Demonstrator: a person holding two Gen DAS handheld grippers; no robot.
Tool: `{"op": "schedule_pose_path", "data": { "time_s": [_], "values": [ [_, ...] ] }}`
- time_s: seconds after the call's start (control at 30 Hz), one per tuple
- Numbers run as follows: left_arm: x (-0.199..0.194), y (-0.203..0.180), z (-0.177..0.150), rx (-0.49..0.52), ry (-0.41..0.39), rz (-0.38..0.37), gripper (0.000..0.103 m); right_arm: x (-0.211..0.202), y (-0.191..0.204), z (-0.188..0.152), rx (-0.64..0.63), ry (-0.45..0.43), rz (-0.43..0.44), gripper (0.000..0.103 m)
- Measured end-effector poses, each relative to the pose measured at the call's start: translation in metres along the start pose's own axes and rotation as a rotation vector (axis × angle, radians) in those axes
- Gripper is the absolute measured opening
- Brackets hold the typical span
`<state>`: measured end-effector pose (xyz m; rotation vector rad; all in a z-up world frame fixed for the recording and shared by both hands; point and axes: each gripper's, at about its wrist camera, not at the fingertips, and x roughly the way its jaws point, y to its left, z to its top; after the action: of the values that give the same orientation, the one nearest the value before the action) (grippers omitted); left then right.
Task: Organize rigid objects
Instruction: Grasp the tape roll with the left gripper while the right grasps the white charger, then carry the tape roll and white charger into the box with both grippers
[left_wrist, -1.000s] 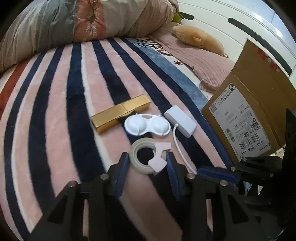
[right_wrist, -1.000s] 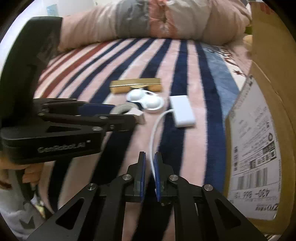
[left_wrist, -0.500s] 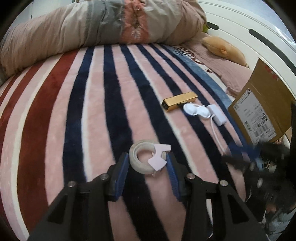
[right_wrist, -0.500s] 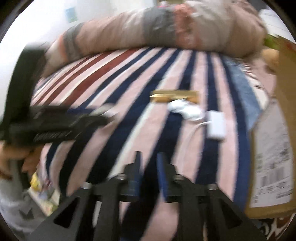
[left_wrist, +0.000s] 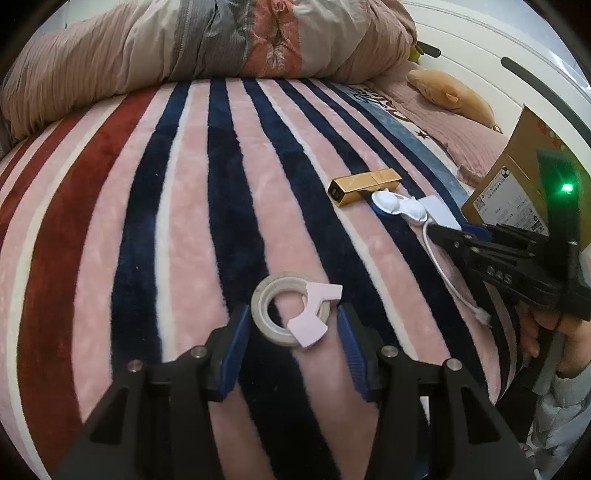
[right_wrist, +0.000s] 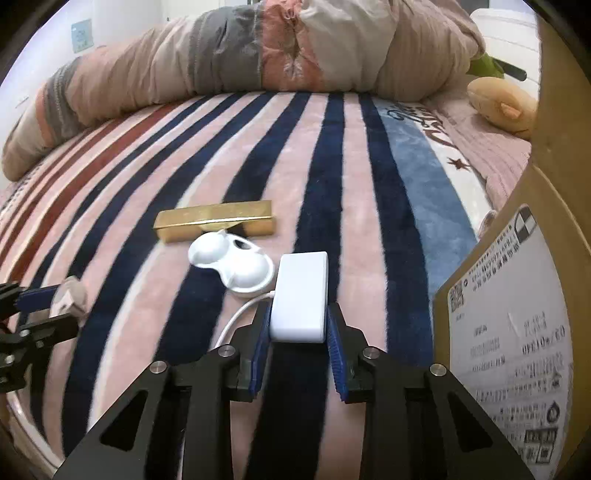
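- My left claw (left_wrist: 293, 328) is spread open around one roll of tape (left_wrist: 280, 314); the roll lies flat on the striped blanket (left_wrist: 184, 221) between the pads, with gaps on both sides.
- My right claw (right_wrist: 297, 341) has its pads against the sides of one white adapter (right_wrist: 301, 295), gripping its near end; the adapter's cable (right_wrist: 240, 314) curls off to the left.
- Touching the adapter's far left corner sits one white twin-cup case (right_wrist: 232, 262), and just beyond that one gold bar-shaped box (right_wrist: 216, 219).
- One cardboard box (right_wrist: 517, 314) stands at the blanket's right edge; I cannot see what is inside it.
- A rolled duvet (right_wrist: 258, 51) lies along the far edge.
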<state>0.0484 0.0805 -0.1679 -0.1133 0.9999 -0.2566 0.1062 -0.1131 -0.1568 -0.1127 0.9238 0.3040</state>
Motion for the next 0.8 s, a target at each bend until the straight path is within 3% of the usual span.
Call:
{"op": "schedule_pose_path", "data": {
  "time_s": [0.2,0.53,0.8],
  "values": [
    [-0.002,0.0,-0.001,0.0,0.001,-0.006,0.045,-0.023,0.017,-0.012,-0.015,0.021,0.192,0.025],
    [0.001,-0.001,0.001,-0.012,-0.02,0.007,0.042,-0.024,0.03,-0.015,-0.081,0.008,0.138,0.025],
    [-0.052,-0.01,0.011,-0.004,-0.117,0.009,0.042,-0.103,0.043,0.005,-0.133,-0.173,0.24,0.025]
  ]
}}
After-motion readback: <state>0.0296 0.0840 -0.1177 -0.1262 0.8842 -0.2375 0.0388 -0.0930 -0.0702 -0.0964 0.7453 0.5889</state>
